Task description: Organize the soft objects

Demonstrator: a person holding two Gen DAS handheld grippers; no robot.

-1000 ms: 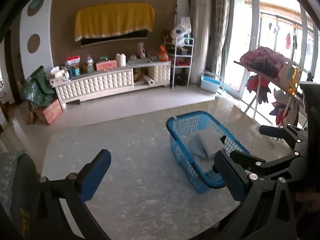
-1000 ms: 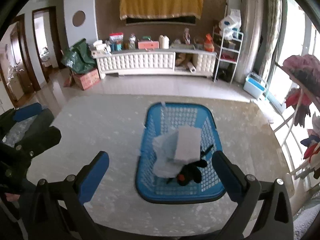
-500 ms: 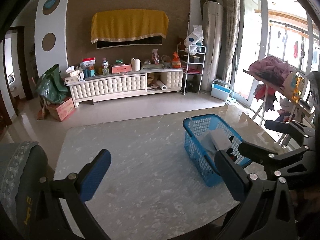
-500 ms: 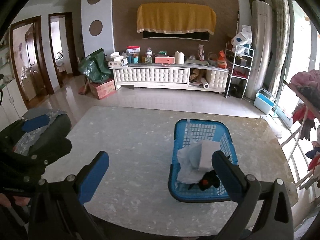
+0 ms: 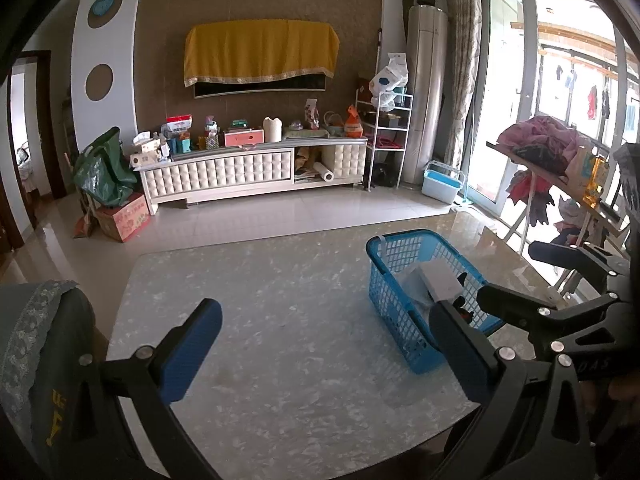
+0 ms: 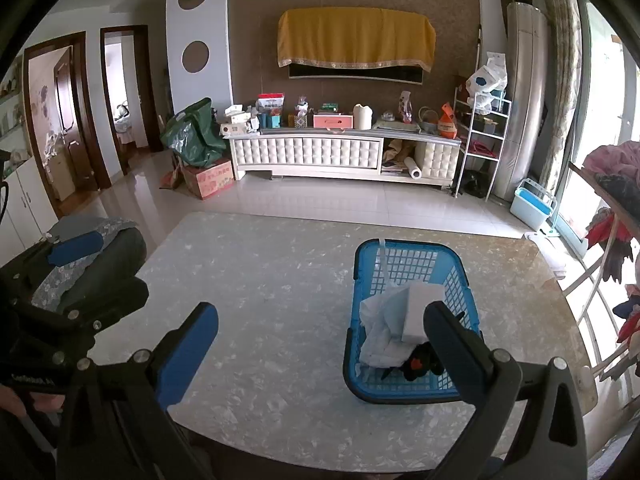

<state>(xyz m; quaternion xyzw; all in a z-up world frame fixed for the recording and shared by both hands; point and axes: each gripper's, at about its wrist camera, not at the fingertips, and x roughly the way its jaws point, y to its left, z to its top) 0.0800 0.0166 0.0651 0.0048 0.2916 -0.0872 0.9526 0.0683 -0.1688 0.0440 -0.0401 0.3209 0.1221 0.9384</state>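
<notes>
Chair back (image 5: 44, 360): it is on my far left, dark with a flowery cloth over it, right by the edge of the counter (image 5: 280, 312).
Left fingers (image 5: 320, 348): wide open and holding nothing. They hang over the bare front part of the counter.
Middle of the counter: I see no soft thing lying out there.
Basket (image 6: 416, 394): blue, with little holes in its walls. It sits on the right part of the counter.
Soft things: they are all in the basket. A crumpled white cloth (image 6: 380, 332), a folded white cloth (image 6: 420, 312) on top of it, and a small black soft toy (image 6: 420, 362) with a red spot at the near end.
Right fingers (image 6: 324, 348): wide open too, with nothing in them. They hang above the near side of the counter, and the right one covers a bit of the basket from my eye.
Step now: I think the job is about done, since nothing soft is left outside the basket.
How to do it well: I should keep both pairs of fingers open and high, and stay away from the basket rim so I do not bump it. If the pile looks too tall, I should press it down softly in the middle.
</notes>
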